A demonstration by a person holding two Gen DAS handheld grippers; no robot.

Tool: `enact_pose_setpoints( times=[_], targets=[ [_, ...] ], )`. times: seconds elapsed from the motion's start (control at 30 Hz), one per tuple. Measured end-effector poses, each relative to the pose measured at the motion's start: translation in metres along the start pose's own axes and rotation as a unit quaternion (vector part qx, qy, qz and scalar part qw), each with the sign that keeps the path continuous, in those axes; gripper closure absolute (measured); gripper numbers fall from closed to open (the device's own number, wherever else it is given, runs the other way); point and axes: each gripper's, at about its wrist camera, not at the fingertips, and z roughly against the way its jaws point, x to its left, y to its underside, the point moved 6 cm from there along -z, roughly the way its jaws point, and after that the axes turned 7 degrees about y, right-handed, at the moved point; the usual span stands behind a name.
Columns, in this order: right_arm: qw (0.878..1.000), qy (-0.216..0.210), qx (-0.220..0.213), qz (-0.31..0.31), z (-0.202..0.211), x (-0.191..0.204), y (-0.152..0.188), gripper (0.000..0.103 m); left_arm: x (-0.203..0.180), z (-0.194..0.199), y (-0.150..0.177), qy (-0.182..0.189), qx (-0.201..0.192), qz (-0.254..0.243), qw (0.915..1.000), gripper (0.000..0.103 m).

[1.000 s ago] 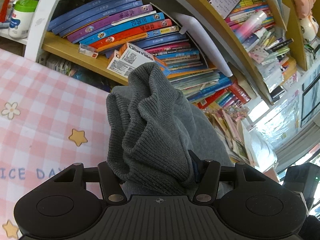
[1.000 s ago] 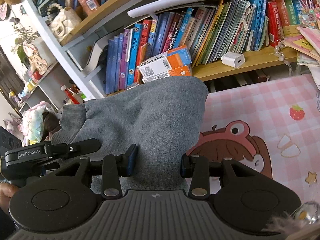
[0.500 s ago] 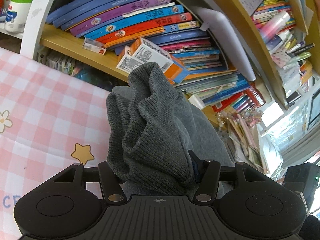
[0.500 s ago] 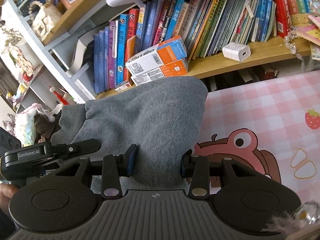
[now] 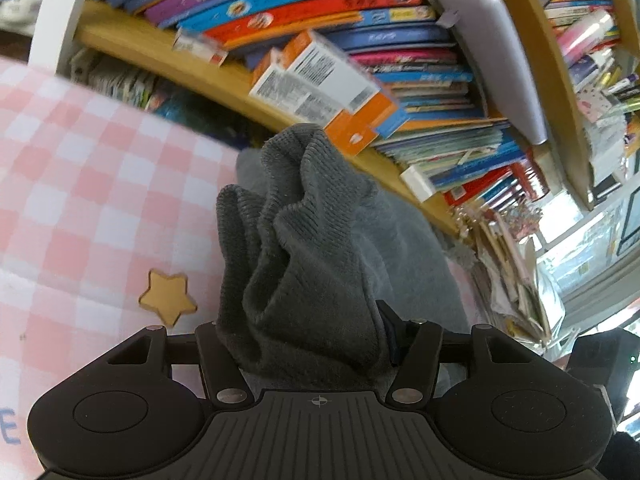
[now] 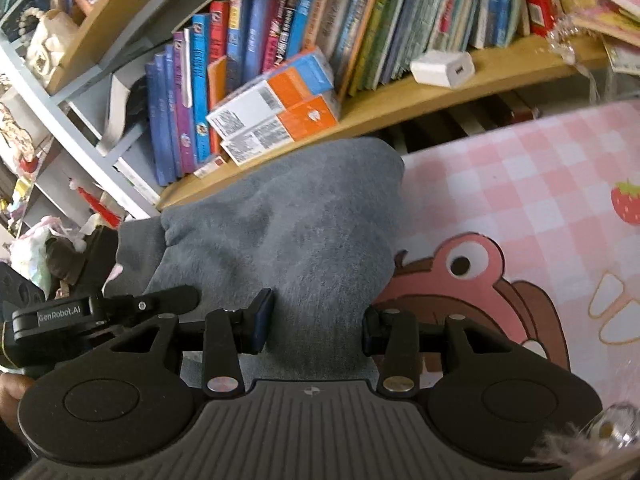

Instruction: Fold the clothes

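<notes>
The left gripper [image 5: 316, 344] is clamped on a bunched ribbed cuff of the grey garment [image 5: 304, 240]; the knit fills the gap between its two fingers and rises in folds ahead of them. The right gripper [image 6: 316, 328] has its fingers set part-way apart, with a smooth fold of the grey garment [image 6: 288, 232] filling the space between the blue pads [image 6: 262, 320]; both pads meet the cloth, so the grip is closed on the fabric. The garment spans between the two tools and sits at the far edge of the pink checked tablecloth [image 6: 520, 200], just in front of the wooden bookshelf [image 6: 400, 100]. The tablecloth carries a yellow star print [image 5: 168, 296] to the left of the cuff and a pink cartoon character [image 6: 472, 264] and a strawberry [image 6: 626, 202] to the right of the fold. Orange-and-white boxes [image 6: 276, 120] lie on the shelf directly behind the garment, beside a row of upright books [image 6: 240, 60]. A white charger block [image 6: 442, 68] rests on the same shelf further right. In the right wrist view, the left tool, marked GenRobot.AI, shows at the left edge.
</notes>
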Motion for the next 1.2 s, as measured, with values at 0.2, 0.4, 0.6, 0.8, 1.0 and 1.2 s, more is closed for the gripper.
enact_pose_setpoints(
  times=[0.2, 0.4, 0.6, 0.8, 1.0, 1.2],
  targets=[
    [1.000, 0.016, -0.002, -0.012, 0.005, -0.007, 0.005, 0.045, 0.005, 0.008, 0.004, -0.024, -0.014, 0.005, 0.9996, 0.032],
    [0.999, 0.043, -0.007, -0.020, 0.023, -0.011, 0.015, 0.034, 0.002, 0.033, 0.018, -0.051, -0.037, -0.002, 0.9980, 0.027],
    [0.998, 0.059, -0.007, -0.029, 0.046, -0.011, 0.032, 0.034, -0.012, 0.059, 0.036, -0.072, -0.060, 0.009, 0.9956, 0.026],
    [0.996, 0.085, -0.006, -0.023, 0.069, -0.005, 0.063, 0.034, -0.026, 0.079, 0.072, -0.124, -0.062, 0.006, 0.9903, 0.026],
    [0.993, 0.118, -0.019, 0.007, 0.082, 0.006, 0.080, 0.034, -0.047, 0.081, 0.097, -0.180, -0.056, -0.040, 0.9813, 0.026],
    [0.987, 0.152, -0.033, 0.040, 0.094, 0.019, 0.094, 0.032, -0.068, 0.087, 0.104, -0.196, -0.071, -0.101, 0.9729, 0.023]
  ],
)
